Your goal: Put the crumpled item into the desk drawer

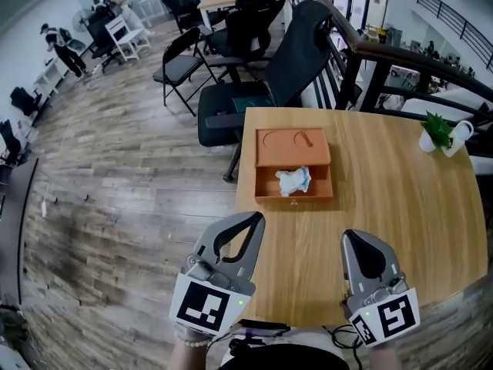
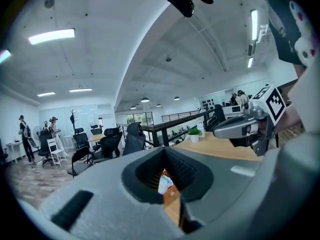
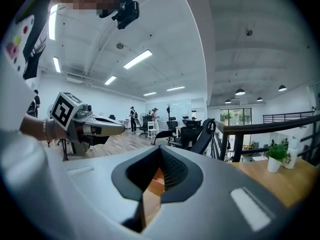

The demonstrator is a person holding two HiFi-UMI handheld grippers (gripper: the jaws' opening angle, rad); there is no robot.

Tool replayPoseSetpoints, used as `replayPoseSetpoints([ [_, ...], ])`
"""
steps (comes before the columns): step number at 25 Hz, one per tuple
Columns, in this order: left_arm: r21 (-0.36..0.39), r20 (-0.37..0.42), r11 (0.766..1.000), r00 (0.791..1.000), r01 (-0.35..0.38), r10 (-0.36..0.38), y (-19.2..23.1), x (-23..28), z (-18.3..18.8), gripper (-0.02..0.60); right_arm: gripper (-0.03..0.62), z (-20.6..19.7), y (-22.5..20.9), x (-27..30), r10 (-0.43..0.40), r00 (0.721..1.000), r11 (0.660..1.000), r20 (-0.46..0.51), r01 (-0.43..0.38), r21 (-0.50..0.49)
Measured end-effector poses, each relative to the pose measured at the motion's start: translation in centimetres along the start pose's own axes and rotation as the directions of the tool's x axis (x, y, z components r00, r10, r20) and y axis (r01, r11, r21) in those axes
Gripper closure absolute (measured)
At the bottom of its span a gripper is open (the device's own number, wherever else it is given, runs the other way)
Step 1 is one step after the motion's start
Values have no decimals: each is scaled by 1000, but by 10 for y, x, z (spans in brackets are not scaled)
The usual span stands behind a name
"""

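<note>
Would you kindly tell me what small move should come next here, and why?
Probably reach the right gripper forward to nudge the drawer shut: the crumpled item already lies inside the open drawer, and both this gripper and the left gripper are shut, empty and short of it.

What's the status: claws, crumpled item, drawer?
Left claw shut, empty. Right claw shut, empty. Crumpled item inside open drawer. Nothing between claws and drawer.
</note>
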State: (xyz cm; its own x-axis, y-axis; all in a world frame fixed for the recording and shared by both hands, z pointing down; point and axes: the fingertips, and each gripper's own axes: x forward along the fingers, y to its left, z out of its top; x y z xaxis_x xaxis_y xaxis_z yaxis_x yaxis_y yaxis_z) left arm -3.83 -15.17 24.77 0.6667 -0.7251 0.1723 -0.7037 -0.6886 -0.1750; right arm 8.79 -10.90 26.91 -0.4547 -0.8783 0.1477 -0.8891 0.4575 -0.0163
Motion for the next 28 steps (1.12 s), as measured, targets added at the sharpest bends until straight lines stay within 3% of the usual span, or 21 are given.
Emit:
replayPoseSetpoints([
  [6, 45, -14, 999, 1000, 14, -14, -13, -24, 11, 583, 589, 9, 13, -8, 28, 1000, 999, 12, -27, -26],
  [28, 38, -36, 997, 997, 62, -61, -38, -37, 1, 583, 589, 9, 28, -12, 50, 999, 993, -5, -50, -108],
])
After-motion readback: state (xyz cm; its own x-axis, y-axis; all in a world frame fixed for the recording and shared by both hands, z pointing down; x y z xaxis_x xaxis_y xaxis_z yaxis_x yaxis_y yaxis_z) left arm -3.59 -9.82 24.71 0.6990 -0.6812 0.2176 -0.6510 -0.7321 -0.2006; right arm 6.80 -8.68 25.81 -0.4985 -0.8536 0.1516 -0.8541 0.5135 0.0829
